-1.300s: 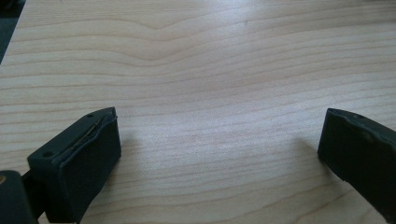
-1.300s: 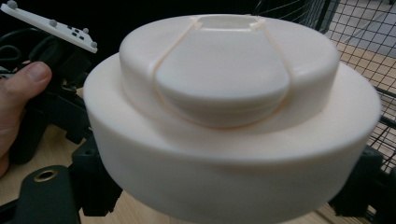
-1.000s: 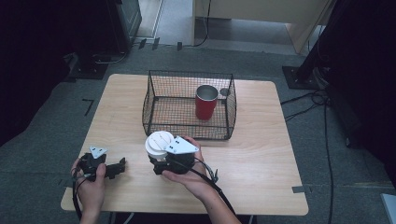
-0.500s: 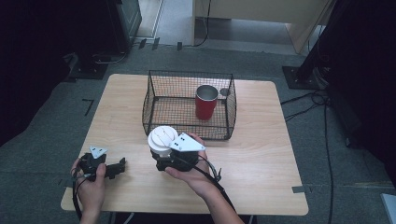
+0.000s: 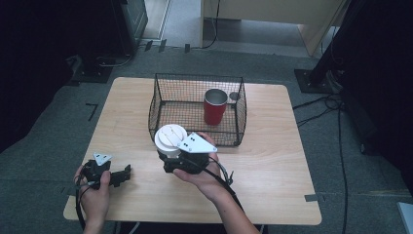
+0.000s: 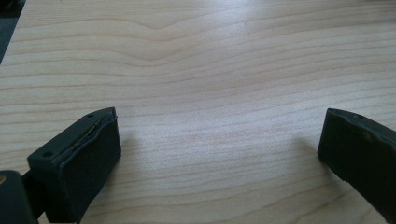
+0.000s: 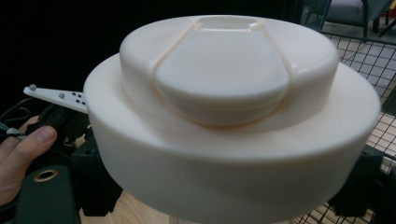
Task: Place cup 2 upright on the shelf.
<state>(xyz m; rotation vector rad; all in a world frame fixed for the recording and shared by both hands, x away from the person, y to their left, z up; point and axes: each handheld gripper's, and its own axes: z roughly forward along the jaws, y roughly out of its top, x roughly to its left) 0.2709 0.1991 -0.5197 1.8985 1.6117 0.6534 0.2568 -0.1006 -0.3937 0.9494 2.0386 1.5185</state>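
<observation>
I held the white lidded cup in my right gripper, with the jaws pinching its sides just under the wide lid. In the right gripper view the lid sat very close to the camera, because the cup stood right between my jaws. I kept the cup upright so that nothing inside could spill.

The cup was up off the wooden table, just in front of the black wire basket. I think I held it that high so it could go over the basket's front wall. Inside the basket stood a red cup, near the back right side. There was still bare floor in the basket beside the red cup, so the white one could fit there.

My left gripper rested low on the table near the front left edge, well apart from the cup. Its jaws were spread wide with only bare wood between them. It had nothing to hold, so I kept it out of the way.
</observation>
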